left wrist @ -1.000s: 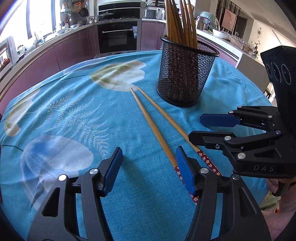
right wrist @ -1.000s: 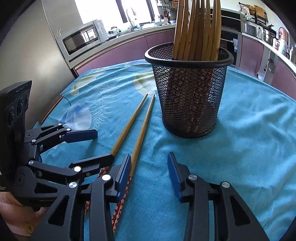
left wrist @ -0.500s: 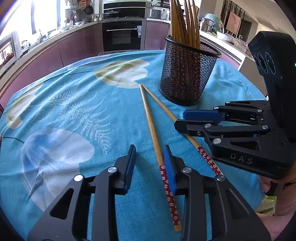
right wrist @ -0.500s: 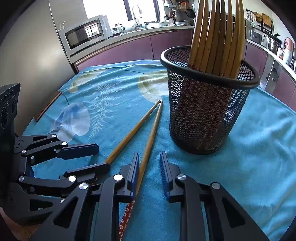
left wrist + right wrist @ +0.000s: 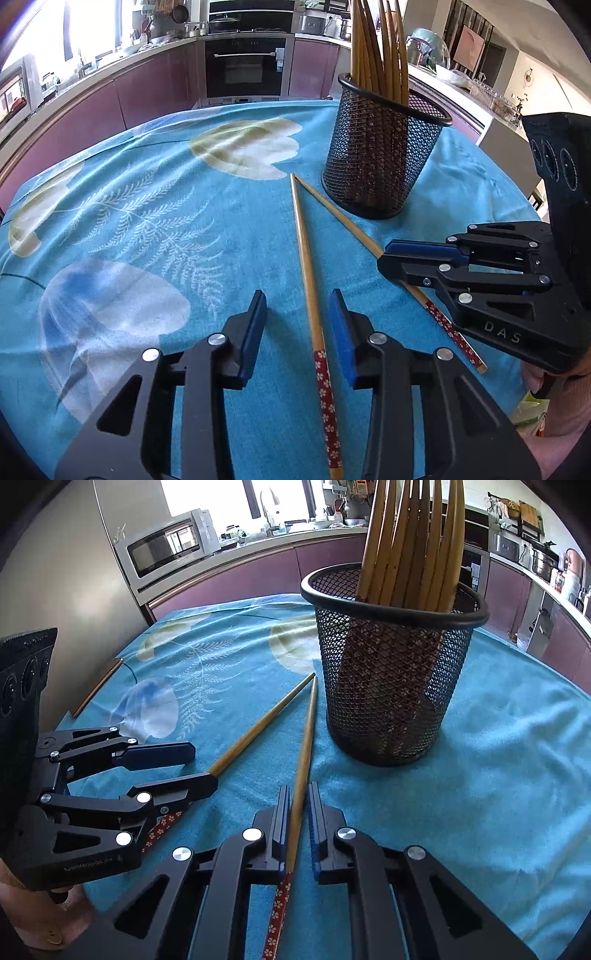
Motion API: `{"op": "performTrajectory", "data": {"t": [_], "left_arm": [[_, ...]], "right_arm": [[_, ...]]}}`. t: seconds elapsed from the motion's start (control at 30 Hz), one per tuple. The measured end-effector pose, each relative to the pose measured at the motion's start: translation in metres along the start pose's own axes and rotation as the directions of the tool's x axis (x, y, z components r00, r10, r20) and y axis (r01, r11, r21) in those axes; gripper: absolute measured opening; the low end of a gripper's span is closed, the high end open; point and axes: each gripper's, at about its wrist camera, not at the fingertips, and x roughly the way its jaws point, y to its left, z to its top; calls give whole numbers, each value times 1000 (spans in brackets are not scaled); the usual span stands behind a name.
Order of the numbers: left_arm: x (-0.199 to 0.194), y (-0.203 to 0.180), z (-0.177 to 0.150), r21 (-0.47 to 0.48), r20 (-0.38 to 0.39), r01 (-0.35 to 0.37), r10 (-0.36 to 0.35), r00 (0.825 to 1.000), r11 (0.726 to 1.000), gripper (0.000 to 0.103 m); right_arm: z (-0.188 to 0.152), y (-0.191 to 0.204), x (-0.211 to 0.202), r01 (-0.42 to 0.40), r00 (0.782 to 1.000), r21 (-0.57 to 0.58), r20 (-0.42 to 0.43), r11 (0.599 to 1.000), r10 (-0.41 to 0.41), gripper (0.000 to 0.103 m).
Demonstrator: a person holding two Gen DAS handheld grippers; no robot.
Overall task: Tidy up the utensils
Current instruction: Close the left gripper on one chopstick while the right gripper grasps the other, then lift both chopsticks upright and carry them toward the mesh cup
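Note:
Two wooden chopsticks with red flowered ends lie on the blue cloth in front of a black mesh cup (image 5: 384, 155) that holds several chopsticks upright. My left gripper (image 5: 298, 314) is open, its fingers on either side of the left chopstick (image 5: 306, 254) without touching it. My right gripper (image 5: 297, 805) is shut on the right chopstick (image 5: 303, 753), which lies between its pads; it also shows in the left wrist view (image 5: 351, 229). The mesh cup (image 5: 395, 664) stands just beyond, to the right.
The table is covered by a blue cloth with a leaf print (image 5: 147, 221). Kitchen counters and an oven (image 5: 243, 66) are behind the table. A microwave (image 5: 166, 550) sits at the back left in the right wrist view.
My right gripper has closed onto the right chopstick. My left gripper has opened a little wider around the left chopstick. Both views have moved slightly closer to the cup.

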Motion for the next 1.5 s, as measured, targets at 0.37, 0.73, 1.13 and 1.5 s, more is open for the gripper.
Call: {"op": "performTrajectory", "data": {"t": [0.37,0.73,1.13,1.5], "left_arm": [[19,-5,24,25,-13,-6,6,1000,1000,10],[19,-6,22,-12,-2,1,-1,1000,1000,8],[3,-4,21,-26,32,10,-9,999,1000,8],[-20,-2,23,-42,77,46,-43,996,998,8]], "right_arm": [[11,1,8,38,999,-33,5,999,-38,9],[7,-6,0,6,1000,5,14,1000,-6,7],[2,-7,-19,-49,998,27,52,998,47,6],[-2,-2,-42,-95,990,9,104,995,94,6]]}}
